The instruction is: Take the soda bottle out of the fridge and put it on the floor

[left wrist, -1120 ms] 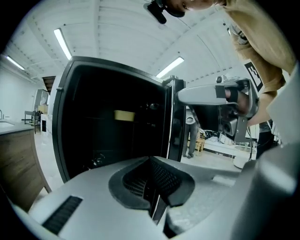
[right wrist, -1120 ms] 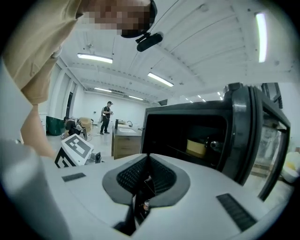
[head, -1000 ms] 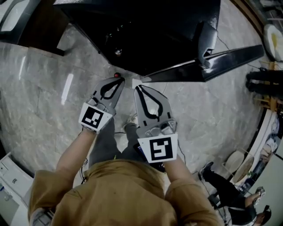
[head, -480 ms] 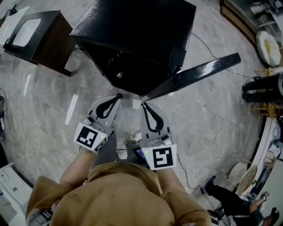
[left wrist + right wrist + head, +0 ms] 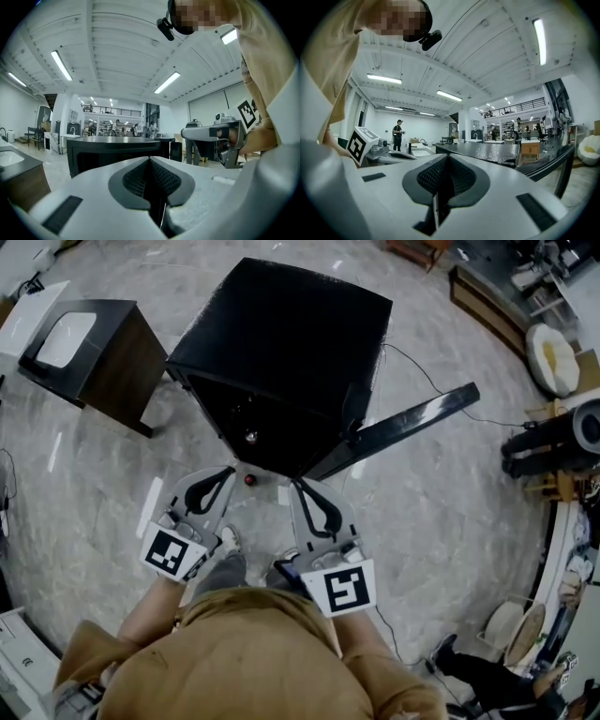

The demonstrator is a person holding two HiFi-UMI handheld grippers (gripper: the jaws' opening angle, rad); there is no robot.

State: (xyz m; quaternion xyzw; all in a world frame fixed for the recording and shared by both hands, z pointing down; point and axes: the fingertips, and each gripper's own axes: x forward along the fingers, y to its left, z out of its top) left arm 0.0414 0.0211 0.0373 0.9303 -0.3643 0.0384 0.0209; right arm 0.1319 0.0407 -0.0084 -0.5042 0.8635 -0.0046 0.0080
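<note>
The black mini fridge (image 5: 281, 343) stands on the marble floor with its door (image 5: 403, 427) swung open to the right. On the floor just before its opening, a small red cap (image 5: 248, 479) shows from above, which looks like the soda bottle's; the body below it is hidden. A round shiny object (image 5: 250, 436) sits inside the dark opening. My left gripper (image 5: 228, 472) and right gripper (image 5: 297, 484) flank the cap, well above the floor, both shut and empty. The fridge top (image 5: 117, 143) lies level with the left gripper (image 5: 151, 161), and the right gripper (image 5: 447, 159) sees it too.
A dark side table with a white top (image 5: 84, 343) stands left of the fridge. A cable (image 5: 422, 371) runs across the floor behind the door. A white appliance (image 5: 14, 662) is at lower left. Black gear (image 5: 553, 442) and a seated person (image 5: 478, 662) are on the right.
Both grippers have risen, still shut and empty. The fridge and floor look farther below, and the red cap now sits between the two gripper tips.
</note>
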